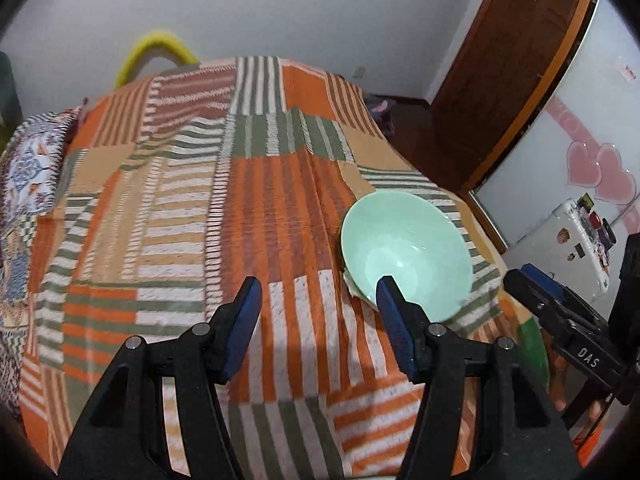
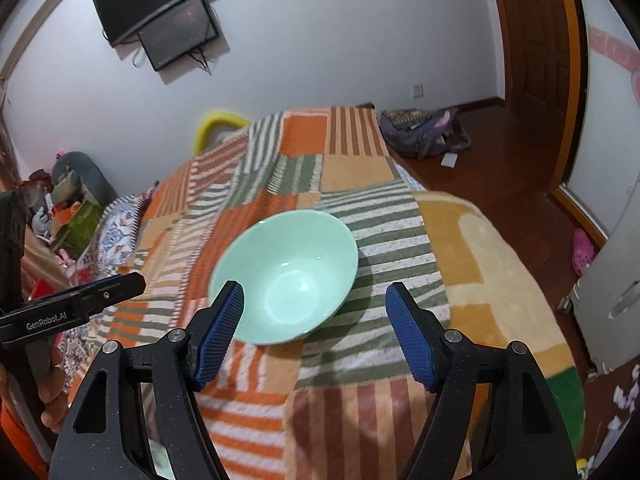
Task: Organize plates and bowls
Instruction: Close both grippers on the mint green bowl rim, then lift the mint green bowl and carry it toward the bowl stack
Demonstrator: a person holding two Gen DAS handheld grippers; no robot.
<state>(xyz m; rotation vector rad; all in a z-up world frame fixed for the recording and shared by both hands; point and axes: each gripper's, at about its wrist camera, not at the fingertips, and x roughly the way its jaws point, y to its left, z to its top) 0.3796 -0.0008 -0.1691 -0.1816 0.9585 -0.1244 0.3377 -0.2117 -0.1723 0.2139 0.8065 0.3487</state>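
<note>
Sitting on a bed covered with a striped patchwork blanket (image 2: 360, 216): one mint-green bowl (image 2: 286, 276), upright, totally empty inside, just a bit of glare on the glaze. Showing up in the left wrist view too (image 1: 404, 252), over toward the right edge of the blanket (image 1: 224, 208), with what looks like a pale rim of something peeking out from under its near-left side, possibly a plate, too little visible to call.

Right gripper (image 2: 316, 328) hovering just in front of the bowl, jaws standing apart with nothing pinched between the blue pads (image 2: 412, 340). Left pad overlapping the bowl's near rim in the picture, but not obviously touching it. Bowl's near edge sitting roughly between the two fingers, not gripped.

Left gripper (image 1: 318, 324) also gaping, nothing in it, only blanket showing between the blue pads (image 1: 242, 328). Right-hand finger crossing in front of the bowl's near-left rim; contact impossible to tell from here. Same gripper poking into the right wrist view from the left side (image 2: 116, 284), seen side-on, with a hand (image 2: 52, 392) wrapped around the handle below.

Other gripper likewise visible at the far right of the left wrist view (image 1: 532, 280), beside the bowl.

Background stuff: yellow hoop thing (image 2: 216, 122) behind the bed, two dark screens (image 2: 168, 12) on the wall, backpack (image 2: 420, 130) lying on the wooden floor.
</note>
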